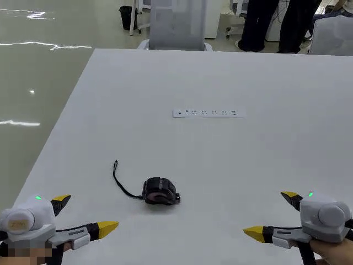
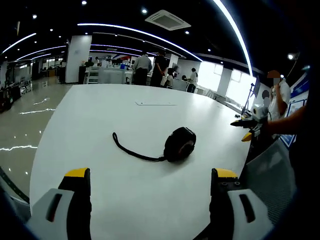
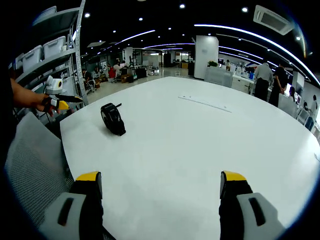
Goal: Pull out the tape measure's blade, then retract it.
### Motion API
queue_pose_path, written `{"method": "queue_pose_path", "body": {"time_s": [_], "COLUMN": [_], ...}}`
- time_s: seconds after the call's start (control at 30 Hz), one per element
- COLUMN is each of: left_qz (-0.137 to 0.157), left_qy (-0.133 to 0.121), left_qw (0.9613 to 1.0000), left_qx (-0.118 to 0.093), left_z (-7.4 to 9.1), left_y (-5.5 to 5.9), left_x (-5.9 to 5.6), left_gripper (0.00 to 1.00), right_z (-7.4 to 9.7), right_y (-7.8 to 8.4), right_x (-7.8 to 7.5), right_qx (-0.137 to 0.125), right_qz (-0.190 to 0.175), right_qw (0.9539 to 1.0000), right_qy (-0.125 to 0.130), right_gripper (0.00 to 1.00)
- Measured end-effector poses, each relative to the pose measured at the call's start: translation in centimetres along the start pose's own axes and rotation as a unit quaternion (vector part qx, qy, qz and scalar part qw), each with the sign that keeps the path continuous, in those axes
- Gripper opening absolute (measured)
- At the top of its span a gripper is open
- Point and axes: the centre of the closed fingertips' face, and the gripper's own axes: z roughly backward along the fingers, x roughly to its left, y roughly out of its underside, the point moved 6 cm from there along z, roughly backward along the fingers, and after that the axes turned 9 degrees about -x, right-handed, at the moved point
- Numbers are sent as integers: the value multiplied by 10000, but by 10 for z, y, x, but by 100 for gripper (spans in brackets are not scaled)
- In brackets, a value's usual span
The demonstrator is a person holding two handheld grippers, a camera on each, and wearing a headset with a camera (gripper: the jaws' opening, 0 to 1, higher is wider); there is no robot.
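Head view, left to right: our left gripper (image 1: 87,212) hovers over the near-left corner of the desk (image 1: 231,160), jaws spread wide with nothing between them. The tape measure (image 1: 160,191) rests on the desk ahead and to the right of it, with no blade drawn out. Its black strap (image 1: 121,182) trails left and away. Our right gripper (image 1: 269,213) is at near right, jaws likewise apart and empty, well apart from the case. We judge the left gripper to be the nearer; in the left gripper view the case lies almost dead ahead between the jaws. Which end carries the blade hook we cannot tell.
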Motion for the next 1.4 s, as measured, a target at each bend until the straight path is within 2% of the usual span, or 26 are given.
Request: {"method": "queue_pose_path", "body": {"time_s": [0.03,0.1,0.2,0.23,0.4,0.57,0.9,1.0,1.13,1.4], "left_qz": [106,90,87,191,27,132,167,144,55,86], "left_qy": [-14,-9,-3,-54,-54,-217,-211,-196,-47,-53], "left_qw": [9999,9998,10000,9998,9999,9997,9996,9997,9999,9999], "left_qx": [-97,-150,15,94,-80,26,92,99,134,135], "left_z": [2,8,13,16,22,23,27,27,26,22], "left_y": [-2,-4,0,0,-12,-8,0,0,0,0], "left_x": [1,4,9,12,14,21,18,17,10,11], "left_gripper": [99,99,99,99,99,99,99,99,99,99], "right_z": [3,9,18,22,35,36,37,39,42,46], "right_y": [1,2,6,6,8,16,20,20,22,24], "right_x": [-1,-1,-2,-3,-7,-8,-3,-2,-6,-7], "right_qx": [-22,-108,-86,-87,-75,21,93,95,99,61], "right_qz": [-6,8,30,22,-47,-123,-169,-169,-142,-137], "right_qw": [10000,9999,9999,9999,9997,9995,9995,9994,9994,9993], "right_qy": [20,36,56,83,221,280,266,277,302,337], "right_gripper": [100,100,100,100,100,100,100,100,100,100]}}
